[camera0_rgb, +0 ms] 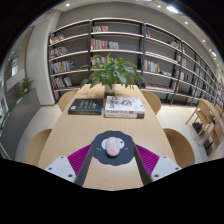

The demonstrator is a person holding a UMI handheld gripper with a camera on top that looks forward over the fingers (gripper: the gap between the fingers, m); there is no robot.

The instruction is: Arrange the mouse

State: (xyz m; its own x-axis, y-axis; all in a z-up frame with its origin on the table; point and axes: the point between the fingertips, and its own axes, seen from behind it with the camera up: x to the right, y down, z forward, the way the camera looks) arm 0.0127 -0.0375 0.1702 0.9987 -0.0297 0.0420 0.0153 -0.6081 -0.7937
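Observation:
A small white and pink mouse [113, 147] lies on a dark rounded mouse pad [99, 157] on the near part of a light wooden table [100, 125]. My gripper [113, 161] is open. Its fingers stand wide apart, with the left magenta pad [79, 157] and the right magenta pad [147, 157] on either side of the mouse pad. The mouse stands between the fingers with a gap on each side and rests on its pad.
Farther along the table lie a dark book [86, 105] and a stack of books [124, 105], with a potted plant [112, 72] behind them. Chairs [205, 115] stand around the table. Bookshelves [100, 45] line the back wall.

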